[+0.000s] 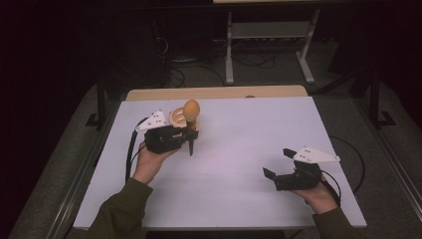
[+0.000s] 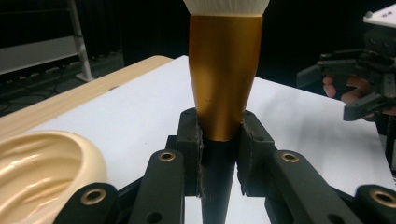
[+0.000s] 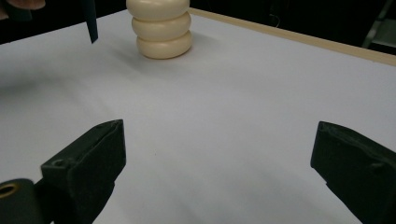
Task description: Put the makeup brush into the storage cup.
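Clamping brush (image 2: 226, 70) handle, left tongs (image 2: 219, 154), bristles cropped, right tongs (image 3: 219, 163) apart.

Satin gold metallic brush (image 2: 226, 70) handle, glossy cream ribbed holder (image 3: 161, 28)

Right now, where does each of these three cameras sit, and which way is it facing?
High view: above the person's side, looking forward and down at the white table; forearms, hands, left tool and right tool show.
Left gripper view: on the left tool, looking along its jaws shut on a makeup brush.
Right gripper view: on the right tool, looking between open jaws across the table.
Shared: the cream holder shows in all three.
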Demonstrator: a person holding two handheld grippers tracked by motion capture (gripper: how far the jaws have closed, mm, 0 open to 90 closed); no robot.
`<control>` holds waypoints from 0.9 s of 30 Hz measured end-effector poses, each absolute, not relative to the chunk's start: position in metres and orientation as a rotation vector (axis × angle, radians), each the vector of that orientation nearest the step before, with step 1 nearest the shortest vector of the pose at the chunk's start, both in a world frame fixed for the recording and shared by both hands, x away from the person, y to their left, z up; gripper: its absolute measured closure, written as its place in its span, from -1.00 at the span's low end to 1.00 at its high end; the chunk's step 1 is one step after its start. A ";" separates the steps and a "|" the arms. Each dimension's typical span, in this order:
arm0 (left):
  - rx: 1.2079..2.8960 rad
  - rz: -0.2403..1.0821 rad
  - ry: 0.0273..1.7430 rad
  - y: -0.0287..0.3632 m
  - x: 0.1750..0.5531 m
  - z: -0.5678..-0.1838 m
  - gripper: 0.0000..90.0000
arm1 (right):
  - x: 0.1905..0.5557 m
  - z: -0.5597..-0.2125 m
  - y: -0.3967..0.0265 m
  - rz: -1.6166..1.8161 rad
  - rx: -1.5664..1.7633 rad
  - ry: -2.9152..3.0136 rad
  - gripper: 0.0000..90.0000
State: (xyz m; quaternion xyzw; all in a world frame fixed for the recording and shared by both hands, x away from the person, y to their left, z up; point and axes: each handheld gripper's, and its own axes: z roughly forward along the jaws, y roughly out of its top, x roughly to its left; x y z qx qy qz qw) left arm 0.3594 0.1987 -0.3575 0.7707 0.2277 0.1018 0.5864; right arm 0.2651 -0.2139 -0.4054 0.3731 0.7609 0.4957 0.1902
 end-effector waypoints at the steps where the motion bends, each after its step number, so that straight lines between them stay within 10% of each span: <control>1: 1.795 0.240 0.530 0.199 0.360 -0.356 0.64 | 0.264 -0.406 -0.215 1.387 1.052 2.143 -0.95; 27: 1.761 0.304 0.540 0.212 0.393 -0.319 0.64 | 0.256 -0.415 -0.235 1.419 1.061 2.117 -0.94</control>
